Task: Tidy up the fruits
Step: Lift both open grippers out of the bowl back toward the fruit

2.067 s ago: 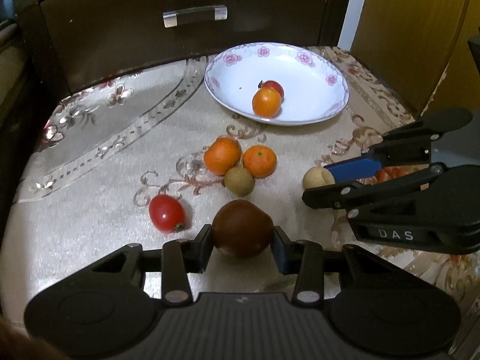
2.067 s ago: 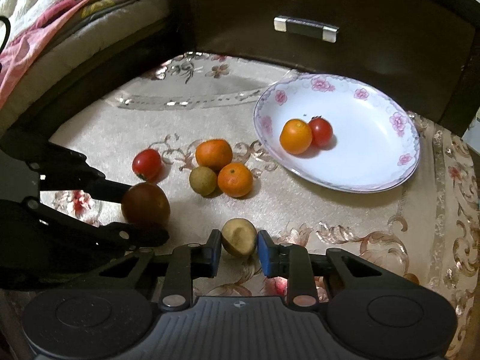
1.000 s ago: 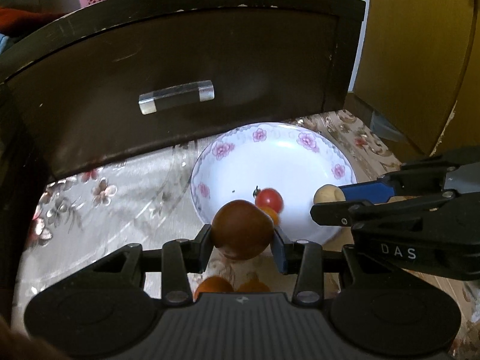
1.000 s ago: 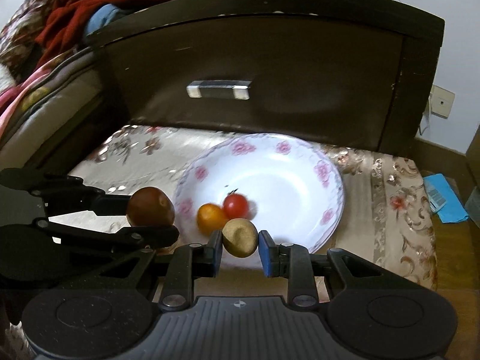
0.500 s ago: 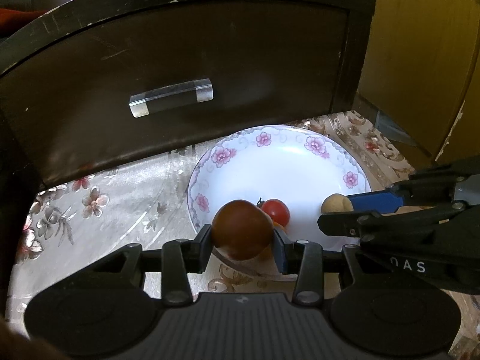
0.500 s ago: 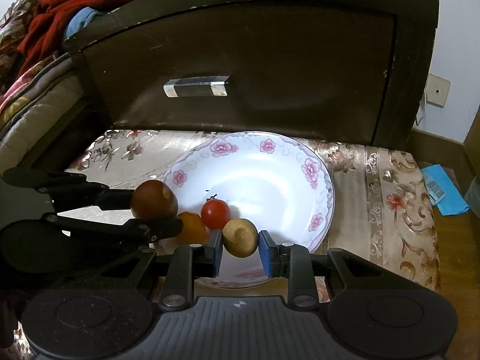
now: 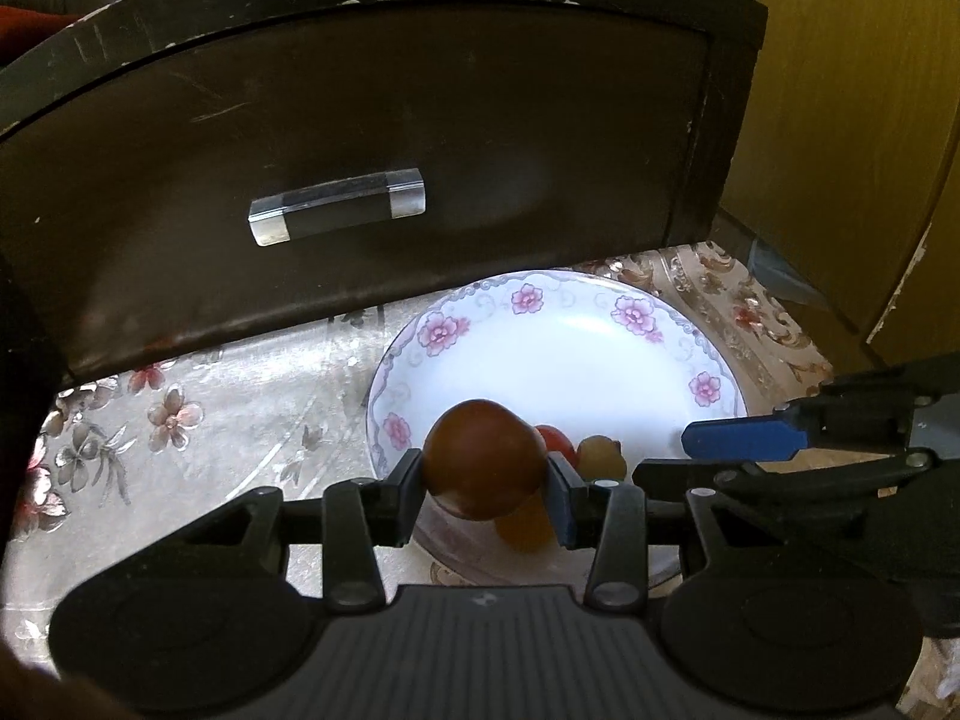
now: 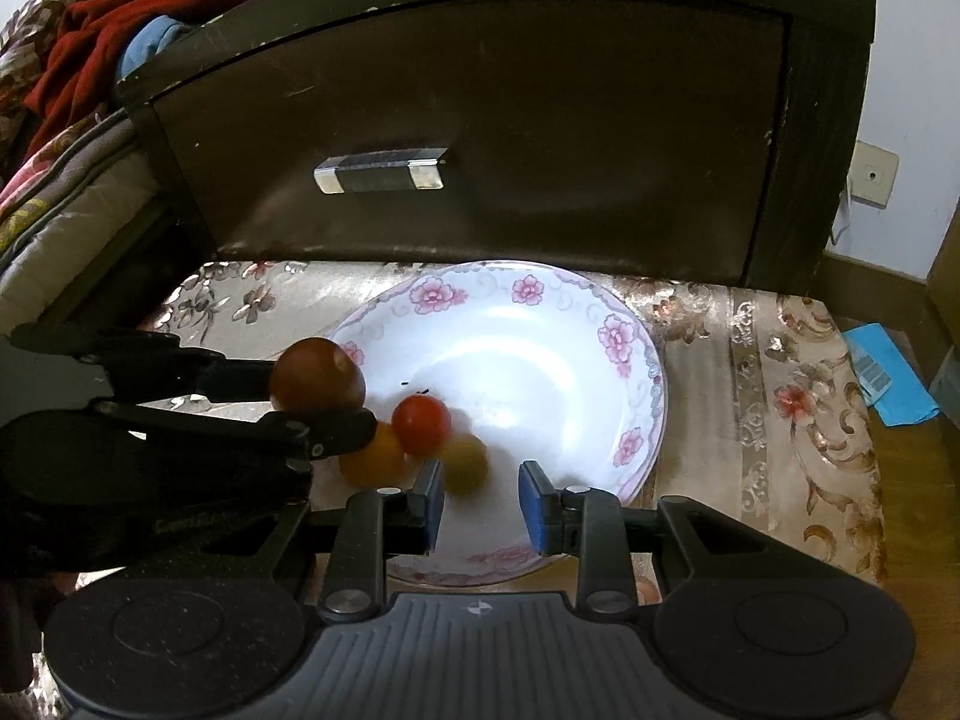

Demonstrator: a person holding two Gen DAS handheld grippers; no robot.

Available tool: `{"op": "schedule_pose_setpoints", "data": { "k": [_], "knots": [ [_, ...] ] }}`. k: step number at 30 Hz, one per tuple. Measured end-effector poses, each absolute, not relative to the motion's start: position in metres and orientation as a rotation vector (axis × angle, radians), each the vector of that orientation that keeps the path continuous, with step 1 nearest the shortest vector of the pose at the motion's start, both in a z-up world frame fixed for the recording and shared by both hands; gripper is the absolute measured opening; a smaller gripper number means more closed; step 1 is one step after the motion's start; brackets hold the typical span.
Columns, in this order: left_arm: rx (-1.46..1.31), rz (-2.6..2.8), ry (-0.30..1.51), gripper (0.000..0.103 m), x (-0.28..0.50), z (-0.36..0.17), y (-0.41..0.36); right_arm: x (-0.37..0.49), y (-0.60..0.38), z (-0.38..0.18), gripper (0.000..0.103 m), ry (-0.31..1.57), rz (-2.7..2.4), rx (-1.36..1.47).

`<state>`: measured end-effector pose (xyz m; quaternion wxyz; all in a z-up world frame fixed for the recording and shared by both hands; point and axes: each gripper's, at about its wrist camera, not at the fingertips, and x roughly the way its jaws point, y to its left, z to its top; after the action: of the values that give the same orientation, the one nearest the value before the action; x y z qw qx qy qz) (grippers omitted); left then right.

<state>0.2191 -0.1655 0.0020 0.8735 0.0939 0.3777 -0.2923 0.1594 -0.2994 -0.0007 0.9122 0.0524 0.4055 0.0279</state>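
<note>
My left gripper (image 7: 485,487) is shut on a dark brown-red round fruit (image 7: 483,457), held over the near left rim of the white floral plate (image 7: 606,324); the fruit also shows in the right wrist view (image 8: 317,375). My right gripper (image 8: 481,504) is open and empty over the plate (image 8: 612,330). A small tan fruit (image 8: 465,461), blurred, lies in the plate just ahead of the right fingers, beside a red tomato (image 8: 421,425) and an orange (image 8: 372,459). The tan fruit (image 7: 600,457) and tomato (image 7: 555,441) also show in the left wrist view.
A dark wooden drawer front with a clear handle (image 7: 337,214) stands close behind the plate. A patterned cloth (image 8: 780,384) covers the table. A yellow cabinet (image 7: 858,138) is at the right. Bedding and red clothes (image 8: 78,60) lie at the left.
My right gripper has opened and let go of the tan fruit, which now lies in the plate. Both grippers moved a little closer to the plate. The left still holds its fruit.
</note>
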Motion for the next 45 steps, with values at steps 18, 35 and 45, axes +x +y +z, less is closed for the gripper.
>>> {"op": "schedule_pose_setpoints", "data": {
  "k": [18, 35, 45],
  "knots": [
    [0.172, -0.583, 0.757, 0.053, 0.222, 0.008, -0.163, 0.158, -0.301, 0.001, 0.030, 0.838, 0.057, 0.118],
    [0.173, -0.563, 0.745, 0.054, 0.203, 0.029, -0.141, 0.148, -0.291, 0.012, 0.034, 0.821, 0.076, 0.113],
    [0.170, -0.539, 0.754, 0.054, 0.188, 0.033, -0.121, 0.139, -0.278, 0.012, 0.035, 0.816, 0.112, 0.097]
  ]
}}
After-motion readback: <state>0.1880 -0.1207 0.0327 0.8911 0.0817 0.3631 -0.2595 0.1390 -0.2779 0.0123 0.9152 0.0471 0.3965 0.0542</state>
